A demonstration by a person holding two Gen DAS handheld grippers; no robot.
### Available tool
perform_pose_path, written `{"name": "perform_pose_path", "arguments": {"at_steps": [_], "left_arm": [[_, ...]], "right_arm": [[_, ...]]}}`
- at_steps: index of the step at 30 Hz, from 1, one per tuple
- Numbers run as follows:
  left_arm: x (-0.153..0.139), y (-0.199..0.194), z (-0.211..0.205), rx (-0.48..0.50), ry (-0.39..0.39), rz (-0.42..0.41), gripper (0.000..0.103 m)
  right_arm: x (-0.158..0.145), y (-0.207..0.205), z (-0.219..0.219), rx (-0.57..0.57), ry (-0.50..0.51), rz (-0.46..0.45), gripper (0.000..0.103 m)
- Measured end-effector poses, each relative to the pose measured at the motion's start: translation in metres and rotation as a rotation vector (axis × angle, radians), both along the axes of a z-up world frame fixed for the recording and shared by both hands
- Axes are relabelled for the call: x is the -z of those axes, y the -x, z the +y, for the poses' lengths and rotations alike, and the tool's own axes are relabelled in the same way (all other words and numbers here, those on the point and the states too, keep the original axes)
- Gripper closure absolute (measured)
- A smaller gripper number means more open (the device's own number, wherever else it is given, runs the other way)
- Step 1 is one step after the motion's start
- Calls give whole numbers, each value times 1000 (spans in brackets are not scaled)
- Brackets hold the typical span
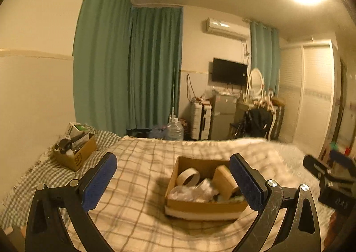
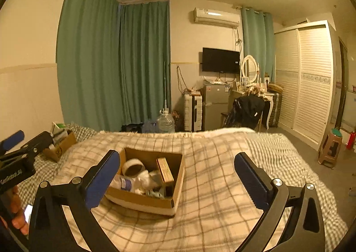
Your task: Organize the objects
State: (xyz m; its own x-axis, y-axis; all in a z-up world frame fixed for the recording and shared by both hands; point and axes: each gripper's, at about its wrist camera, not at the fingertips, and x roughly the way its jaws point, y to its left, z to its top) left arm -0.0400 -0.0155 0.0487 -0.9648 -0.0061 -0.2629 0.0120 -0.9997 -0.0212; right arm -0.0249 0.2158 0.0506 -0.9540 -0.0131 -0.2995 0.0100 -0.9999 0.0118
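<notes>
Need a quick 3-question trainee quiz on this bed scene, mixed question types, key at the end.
1. True or false: the left claw grips the tape roll.
2. How many cardboard boxes sit on the bed?
3. Where is the far box? A) by the wall on the gingham cover B) on the floor C) on the stool

Key:
1. False; both claws are open and empty, the right claw too.
2. Two: the near box and the far one.
3. A
</notes>
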Motion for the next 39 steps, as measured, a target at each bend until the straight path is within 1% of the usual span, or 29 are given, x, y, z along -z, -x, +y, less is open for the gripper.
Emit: {"name": "perform_pose_path", "arguments": {"at_steps": [1,4,6,7,10,14,18,23,33,39], "left_arm": [[10,0,3,-4,30,-8,0],[37,2,13,-2,94,-23,0],[47,-2,15,9,98,-36,0],[51,-1,16,15,92,-45,0],[57,2,17,26,84,-61,0],[61,-3,18,27,99,-61,0],[66,0,15,30,71,-89,0],[69,0,14,25,72,-94,0],[76,3,10,24,43,-123,0],[77,4,8,19,31,-127,0]], "right_arm": [[11,5,2,9,2,-13,0],[34,13,6,34,-9,5,0],[46,17,8,47,-33,-3,0],[53,21,8,52,-48,-30,0],[63,26,7,14,-34,-59,0],[68,27,3,4,-37,-64,0],[72,27,-1,3,-53,-72,0],[74,28,-4,5,-53,-78,0],[77,30,-6,7,-64,-84,0],[78,31,-8,7,-71,-86,0]]}}
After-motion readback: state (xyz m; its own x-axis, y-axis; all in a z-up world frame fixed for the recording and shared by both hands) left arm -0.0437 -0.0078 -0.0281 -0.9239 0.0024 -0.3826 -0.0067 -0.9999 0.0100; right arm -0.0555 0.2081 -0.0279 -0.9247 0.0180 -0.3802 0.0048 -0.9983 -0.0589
